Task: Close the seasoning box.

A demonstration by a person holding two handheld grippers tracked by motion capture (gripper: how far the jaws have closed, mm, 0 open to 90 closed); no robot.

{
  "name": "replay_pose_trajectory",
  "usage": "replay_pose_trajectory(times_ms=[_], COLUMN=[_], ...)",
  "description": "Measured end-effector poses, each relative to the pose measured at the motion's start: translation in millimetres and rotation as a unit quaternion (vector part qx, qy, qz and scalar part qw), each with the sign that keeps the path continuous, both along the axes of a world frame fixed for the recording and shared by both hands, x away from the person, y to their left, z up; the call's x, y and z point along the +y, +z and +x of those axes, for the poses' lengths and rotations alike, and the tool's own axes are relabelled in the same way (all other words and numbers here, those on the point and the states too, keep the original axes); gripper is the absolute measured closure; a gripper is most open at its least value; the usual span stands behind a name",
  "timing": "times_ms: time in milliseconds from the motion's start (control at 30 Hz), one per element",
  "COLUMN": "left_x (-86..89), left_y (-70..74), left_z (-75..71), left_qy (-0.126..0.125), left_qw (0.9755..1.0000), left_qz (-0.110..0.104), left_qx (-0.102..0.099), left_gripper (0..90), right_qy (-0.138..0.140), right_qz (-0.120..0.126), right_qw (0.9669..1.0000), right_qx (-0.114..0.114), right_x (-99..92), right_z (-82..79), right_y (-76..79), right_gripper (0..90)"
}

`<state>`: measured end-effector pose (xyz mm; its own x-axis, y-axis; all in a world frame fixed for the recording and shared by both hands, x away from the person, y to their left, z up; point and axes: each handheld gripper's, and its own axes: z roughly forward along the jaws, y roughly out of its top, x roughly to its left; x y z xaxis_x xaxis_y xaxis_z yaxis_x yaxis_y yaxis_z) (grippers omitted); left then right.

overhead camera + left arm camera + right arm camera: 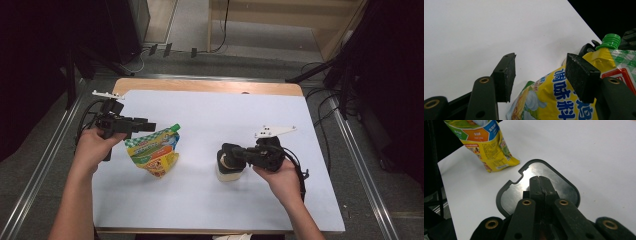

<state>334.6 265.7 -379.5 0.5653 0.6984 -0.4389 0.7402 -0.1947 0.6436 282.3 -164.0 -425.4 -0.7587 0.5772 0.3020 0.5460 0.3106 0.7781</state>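
A yellow seasoning pouch [155, 150] with a green screw cap [175, 127] stands tilted on the white sheet at the left. My left gripper [149, 125] is level with its top. In the left gripper view the jaws [540, 65] stand apart, with the pouch [564, 100] low between them and running behind the right pad [580, 75]; the left pad is clear of it. My right gripper [227, 152] is over a cream jar [230, 172] with a dark-rimmed lid. Its jaws [540, 180] are pressed together above the shiny lid [511, 195], with nothing seen between them.
A white sheet [210, 110] covers the wooden table, with bare wood [200, 86] at the back edge. Metal rails [45, 160] run along both sides. Cables and stand legs [320, 70] lie on the floor behind. The pouch [486, 145] stands beyond the jar.
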Motion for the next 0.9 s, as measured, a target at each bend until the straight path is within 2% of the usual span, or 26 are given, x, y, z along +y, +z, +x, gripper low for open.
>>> replay_pose_trajectory(times_ms=[233,400,600,767,833,900], left_x=[-0.4,-0.8,-1.3,-0.9,-1.0,-1.0], left_y=[-1.0,-2.1,-2.6,-2.6,-2.1,-1.4], left_z=[0.4,0.3,0.5,0.6,0.5,0.3], left_qy=[-0.001,-0.003,-0.004,-0.002,0.003,0.009], left_qw=[1.0000,1.0000,1.0000,1.0000,1.0000,1.0000], left_qz=[0.000,0.001,0.001,0.002,0.002,0.000], left_qx=[0.002,0.003,0.004,0.004,0.000,-0.004], left_gripper=[42.1,42.1,41.8,41.4,40.6,40.1], right_qy=[0.016,0.021,0.013,-0.002,-0.017,-0.020], right_qz=[-0.028,-0.030,-0.027,-0.021,-0.014,-0.012], right_qw=[0.9995,0.9993,0.9995,0.9997,0.9996,0.9996], right_qx=[0.003,-0.001,-0.006,-0.016,-0.017,-0.016], right_x=[13.2,15.5,10.4,-3.8,-13.6,-19.4], right_z=[-0.9,-0.9,-0.4,3.4,6.2,8.3], right_y=[-11.3,-12.9,-9.5,-2.5,0.4,1.7], right_gripper=[89.8,90.0,86.7,78.5,67.6,64.4])
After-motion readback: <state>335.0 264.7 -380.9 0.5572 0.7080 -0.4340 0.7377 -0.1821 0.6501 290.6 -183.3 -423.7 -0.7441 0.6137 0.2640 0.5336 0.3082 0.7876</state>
